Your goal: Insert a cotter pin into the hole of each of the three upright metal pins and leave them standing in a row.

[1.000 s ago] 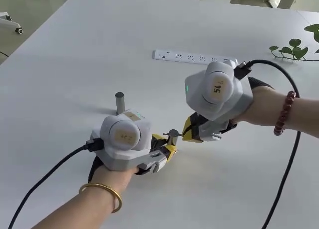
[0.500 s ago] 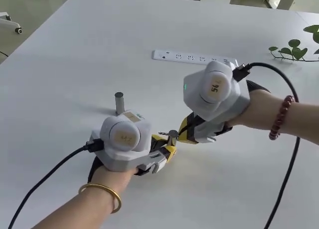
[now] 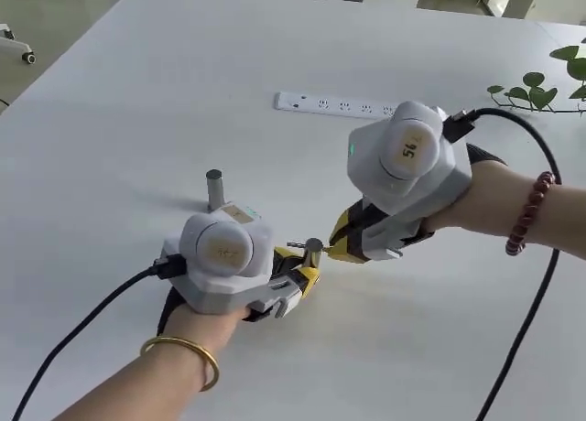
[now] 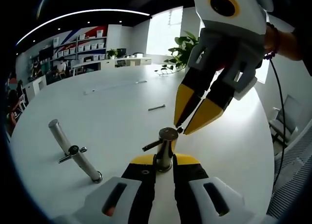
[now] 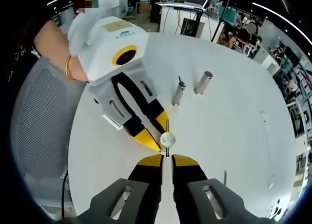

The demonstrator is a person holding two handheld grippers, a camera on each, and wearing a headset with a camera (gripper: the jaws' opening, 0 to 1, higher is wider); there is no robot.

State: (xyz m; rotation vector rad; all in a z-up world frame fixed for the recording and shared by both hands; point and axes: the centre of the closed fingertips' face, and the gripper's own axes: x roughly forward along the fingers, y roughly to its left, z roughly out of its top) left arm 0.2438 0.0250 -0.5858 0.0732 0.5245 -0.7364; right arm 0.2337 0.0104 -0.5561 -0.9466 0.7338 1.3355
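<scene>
**One pin mid-threading: mind the angle**

Both grippers meet low in the middle of the head view. Your left gripper has its jaws pressed onto the stem of an upright metal pin. Whether the pin's foot rests on the table I cannot tell. Your right gripper enters from the upper right of the left gripper view, its tips pinched on the head of a cotter pin. The cotter pin's free end pokes out of the far side of the hole, so I judge the insertion nearly home.

Risks from here, as I read them:
- If you push at an angle, the thin cotter pin could bend or jam in the hole.
- If you release the right pinch before the cotter pin seats, it may slide back out.
- If you open the left jaws unevenly, the metal pin could topple.

In the upper middle of the right gripper view stand a pinned pin and, just beside it, a bare pin. A careless swing of either gripper could knock them over. A spare cotter pin lies on the table, above centre in the left gripper view.
</scene>
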